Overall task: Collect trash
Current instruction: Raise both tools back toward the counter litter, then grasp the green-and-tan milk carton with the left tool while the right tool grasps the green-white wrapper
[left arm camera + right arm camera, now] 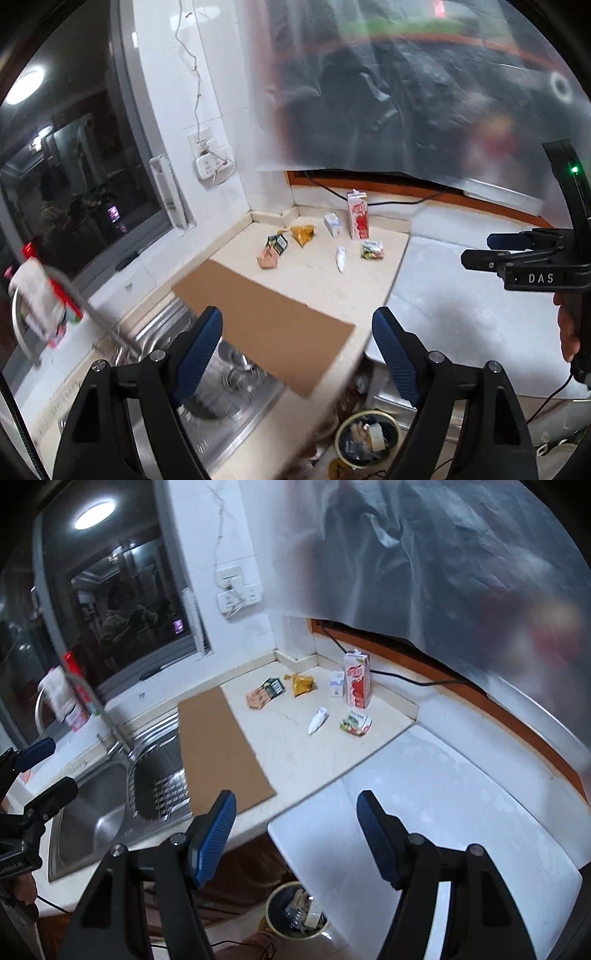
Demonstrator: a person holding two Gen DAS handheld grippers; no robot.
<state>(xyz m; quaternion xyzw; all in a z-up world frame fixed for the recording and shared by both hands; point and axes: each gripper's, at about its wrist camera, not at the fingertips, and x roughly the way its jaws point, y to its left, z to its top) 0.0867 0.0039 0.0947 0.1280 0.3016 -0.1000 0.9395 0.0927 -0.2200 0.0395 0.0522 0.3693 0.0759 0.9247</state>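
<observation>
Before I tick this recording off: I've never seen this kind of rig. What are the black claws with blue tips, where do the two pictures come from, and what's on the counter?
No robot here: a person carries a two-finger gripper in each hand, each with a fisheye camera looking along its fingers. One picture is from the left gripper, the other from the right gripper; each also catches the other at its edge. Both stand open and hold nothing. On the counter lie scraps of trash: a red and white carton standing upright, a small white box, a yellow wrapper, a white tube and more wrappers. A cardboard sheet partly covers the sink. A bin stands on the floor below.
</observation>
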